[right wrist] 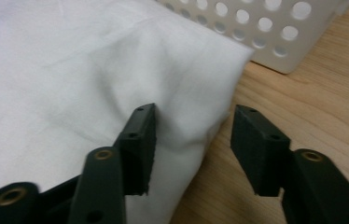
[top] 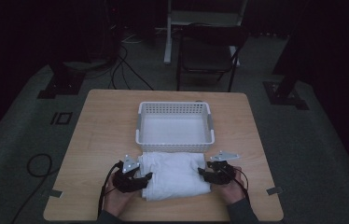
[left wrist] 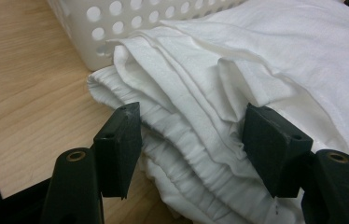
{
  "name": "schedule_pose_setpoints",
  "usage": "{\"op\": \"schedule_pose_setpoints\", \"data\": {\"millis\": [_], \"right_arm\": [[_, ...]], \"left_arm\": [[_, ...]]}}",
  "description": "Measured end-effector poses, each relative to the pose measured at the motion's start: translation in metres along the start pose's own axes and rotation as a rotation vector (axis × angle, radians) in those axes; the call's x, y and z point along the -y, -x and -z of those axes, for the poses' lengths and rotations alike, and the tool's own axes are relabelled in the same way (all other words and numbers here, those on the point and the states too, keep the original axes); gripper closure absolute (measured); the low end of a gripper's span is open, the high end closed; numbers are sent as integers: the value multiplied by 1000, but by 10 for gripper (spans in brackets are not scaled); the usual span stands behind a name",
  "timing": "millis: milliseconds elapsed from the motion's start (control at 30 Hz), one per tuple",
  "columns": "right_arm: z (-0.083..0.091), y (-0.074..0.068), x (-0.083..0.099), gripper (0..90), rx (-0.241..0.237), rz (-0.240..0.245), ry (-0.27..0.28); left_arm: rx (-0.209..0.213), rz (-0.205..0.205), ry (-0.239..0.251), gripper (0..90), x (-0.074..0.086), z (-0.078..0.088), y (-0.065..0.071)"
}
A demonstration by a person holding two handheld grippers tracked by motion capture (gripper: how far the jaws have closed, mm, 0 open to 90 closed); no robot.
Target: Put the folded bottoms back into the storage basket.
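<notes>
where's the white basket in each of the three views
High view: white basket at table centre, just beyond the folded white cloth.
Left gripper view: its perforated wall along the top, left of centre.
Right gripper view: its corner at upper right.
Shared landmark: the cloth, lying against the basket.

Folded white cloth bundle [top: 174, 174] and white perforated plastic basket [top: 175, 138] on table.
Cloth: soft, wrinkled, several stacked layers with a gathered edge showing at its left side [left wrist: 200, 154]; lies flat at the near centre, its far edge touching the basket's near wall. Basket: rectangular, upright, round-holed walls [right wrist: 256, 28], just beyond the cloth.
</notes>
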State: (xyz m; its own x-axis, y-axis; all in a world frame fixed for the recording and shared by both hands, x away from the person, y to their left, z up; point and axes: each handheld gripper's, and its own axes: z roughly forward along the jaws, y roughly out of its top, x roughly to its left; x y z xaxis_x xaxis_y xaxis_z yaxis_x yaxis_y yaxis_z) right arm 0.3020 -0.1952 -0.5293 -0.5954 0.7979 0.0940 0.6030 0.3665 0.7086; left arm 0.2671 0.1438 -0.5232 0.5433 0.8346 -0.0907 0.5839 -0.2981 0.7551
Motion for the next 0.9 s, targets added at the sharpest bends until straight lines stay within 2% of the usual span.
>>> {"op": "schedule_pose_setpoints", "data": {"millis": [100,267,533,900], "right_arm": [[-1,1,-1,612,-14,-3,-8],[-2,3,-4,702,-5,3,-12],[-6,12,-9,719,19,-20,-7],[-15,17,-21,715,53,-30,-5]], "left_arm": [[9,4,2,374,-2,-5,0],[5,-2,4,374,-8,-11,1],[1,3,10,373,-18,-22,1],[-16,12,19,374,-29,-35,-8]]}}
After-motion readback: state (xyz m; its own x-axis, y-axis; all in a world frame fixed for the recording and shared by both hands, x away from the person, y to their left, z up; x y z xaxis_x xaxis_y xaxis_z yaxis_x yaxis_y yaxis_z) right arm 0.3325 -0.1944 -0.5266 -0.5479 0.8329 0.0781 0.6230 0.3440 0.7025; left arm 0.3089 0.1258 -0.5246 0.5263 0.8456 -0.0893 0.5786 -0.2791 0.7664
